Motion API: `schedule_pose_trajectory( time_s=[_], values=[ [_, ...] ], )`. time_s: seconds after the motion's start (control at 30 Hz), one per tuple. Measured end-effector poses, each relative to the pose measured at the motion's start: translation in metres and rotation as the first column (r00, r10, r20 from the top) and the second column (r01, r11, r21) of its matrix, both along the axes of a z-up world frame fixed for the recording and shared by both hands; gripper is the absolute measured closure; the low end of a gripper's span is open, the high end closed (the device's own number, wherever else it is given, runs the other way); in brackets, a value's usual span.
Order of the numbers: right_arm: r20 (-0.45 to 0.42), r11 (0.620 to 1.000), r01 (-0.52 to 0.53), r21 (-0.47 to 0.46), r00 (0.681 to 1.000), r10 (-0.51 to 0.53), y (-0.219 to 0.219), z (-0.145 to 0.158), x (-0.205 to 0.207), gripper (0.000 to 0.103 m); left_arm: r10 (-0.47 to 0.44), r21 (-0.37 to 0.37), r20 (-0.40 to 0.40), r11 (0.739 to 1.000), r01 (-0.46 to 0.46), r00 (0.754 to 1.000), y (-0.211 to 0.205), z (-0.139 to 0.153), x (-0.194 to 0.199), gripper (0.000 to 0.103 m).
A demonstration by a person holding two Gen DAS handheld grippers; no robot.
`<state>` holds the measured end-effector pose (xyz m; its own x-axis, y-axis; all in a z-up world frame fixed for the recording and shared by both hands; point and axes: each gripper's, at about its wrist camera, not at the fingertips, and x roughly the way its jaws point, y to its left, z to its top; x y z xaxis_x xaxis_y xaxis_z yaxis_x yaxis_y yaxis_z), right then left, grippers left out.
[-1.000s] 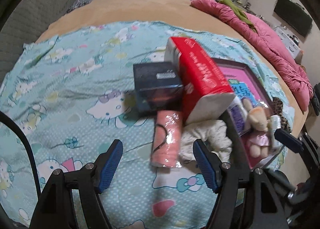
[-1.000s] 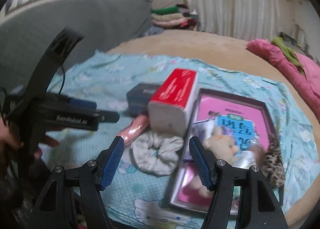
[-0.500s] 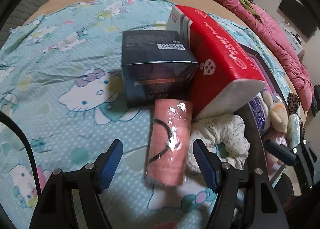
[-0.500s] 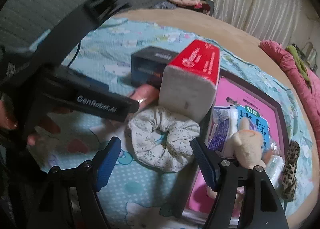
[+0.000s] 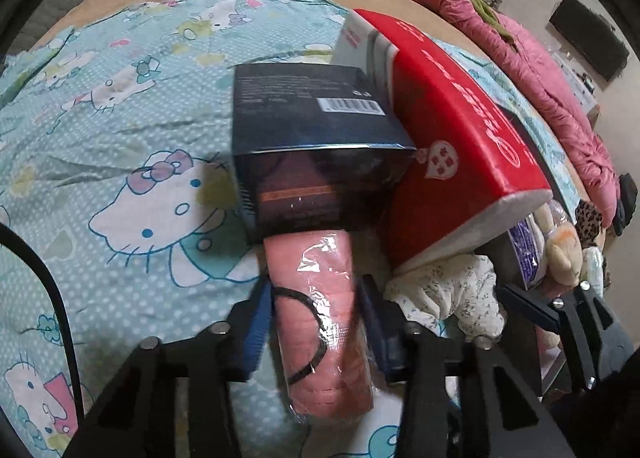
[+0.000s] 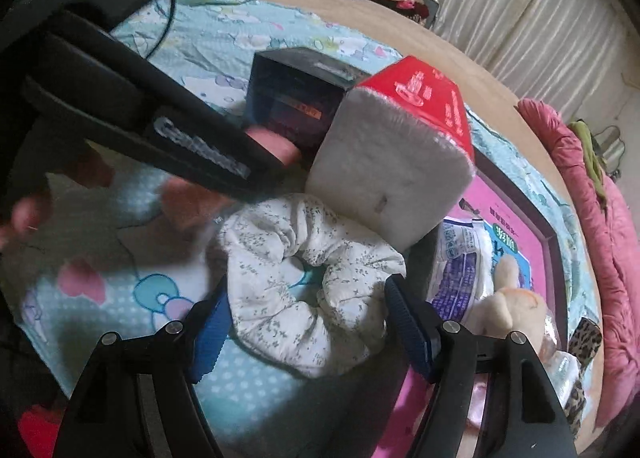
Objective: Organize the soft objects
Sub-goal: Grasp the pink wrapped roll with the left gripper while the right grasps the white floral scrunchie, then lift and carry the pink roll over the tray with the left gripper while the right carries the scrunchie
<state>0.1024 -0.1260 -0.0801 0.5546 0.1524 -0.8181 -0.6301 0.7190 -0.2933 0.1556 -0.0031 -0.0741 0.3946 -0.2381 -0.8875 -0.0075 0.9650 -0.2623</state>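
Now left tongs (image 5: 314,322) clamp pink roll (image 5: 324,322); right tongs (image 6: 306,322) spread around scrunchie (image 6: 304,282).

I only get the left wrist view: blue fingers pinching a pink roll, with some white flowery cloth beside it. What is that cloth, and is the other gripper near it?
Observer: It's a scrunchie, a full ring, with the sheet showing through its hole.
Operator: And the other gripper?
Observer: The right gripper is open, with one blue finger on each side of the scrunchie. It doesn't seem to be squeezing it.
Operator: Does my gripper show up there?
Observer: Yes. The black body of the left gripper crosses the upper left of the right view, and the end of the roll pokes out past it.
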Motion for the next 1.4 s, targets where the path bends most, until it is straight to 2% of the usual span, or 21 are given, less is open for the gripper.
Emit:
schedule_pose_trajectory(
  time_s=[0.07, 0.13, 0.2, 0.3, 0.5, 0.67, 0.77, 0.97, 1.17, 1.4],
  values=[
    [-0.001, 1.000, -0.004, -0.008, 1.000, 0.004, 0.002, -0.004, 0.004, 0.036, 0.007, -0.030, 0.001, 1.000, -0.007, 1.000, 0.006, -0.001, 0.000, 0.064],
    [-0.007, 1.000, -0.008, -0.012, 1.000, 0.007, 0.004, -0.007, 0.009, 0.048, 0.008, -0.036, 0.001, 0.999, -0.008, 1.000, 0.010, -0.001, -0.002, 0.064],
    [-0.006, 1.000, -0.006, -0.011, 1.000, 0.006, 0.006, -0.010, 0.015, 0.065, 0.004, -0.029, 0.006, 1.000, -0.004, 1.000, 0.011, 0.001, -0.007, 0.064],
    [-0.022, 0.999, 0.006, 0.032, 1.000, -0.005, 0.004, -0.008, 0.022, 0.084, 0.008, -0.018, 0.004, 1.000, -0.008, 1.000, 0.012, 0.004, -0.016, 0.065],
    [-0.088, 0.964, 0.073, 0.257, 0.995, -0.052, -0.025, 0.025, 0.022, 0.087, 0.043, 0.003, 0.051, 0.999, -0.043, 0.998, 0.015, 0.031, -0.042, 0.064],
    [-0.051, 0.924, 0.077, 0.376, 0.997, -0.062, -0.043, 0.065, 0.003, 0.087, 0.032, 0.005, 0.138, 0.999, -0.033, 0.990, 0.002, 0.072, -0.058, 0.064],
    [0.004, 0.905, 0.068, 0.421, 0.997, -0.077, -0.055, 0.092, -0.013, 0.087, 0.003, 0.014, 0.187, 1.000, -0.005, 0.982, -0.013, 0.098, -0.064, 0.064],
    [0.062, 0.854, 0.125, 0.505, 0.982, -0.181, -0.096, 0.131, -0.022, 0.087, -0.063, 0.041, 0.245, 0.998, 0.055, 0.967, -0.051, 0.133, -0.066, 0.064],
    [0.082, 0.806, 0.195, 0.558, 0.954, -0.287, -0.144, 0.150, -0.026, 0.087, -0.133, 0.060, 0.275, 0.991, 0.121, 0.952, -0.091, 0.153, -0.065, 0.064],
    [0.082, 0.753, 0.263, 0.603, 0.919, -0.387, -0.190, 0.158, -0.023, 0.087, -0.208, 0.101, 0.280, 0.977, 0.187, 0.937, -0.136, 0.161, -0.053, 0.064]
  ],
)
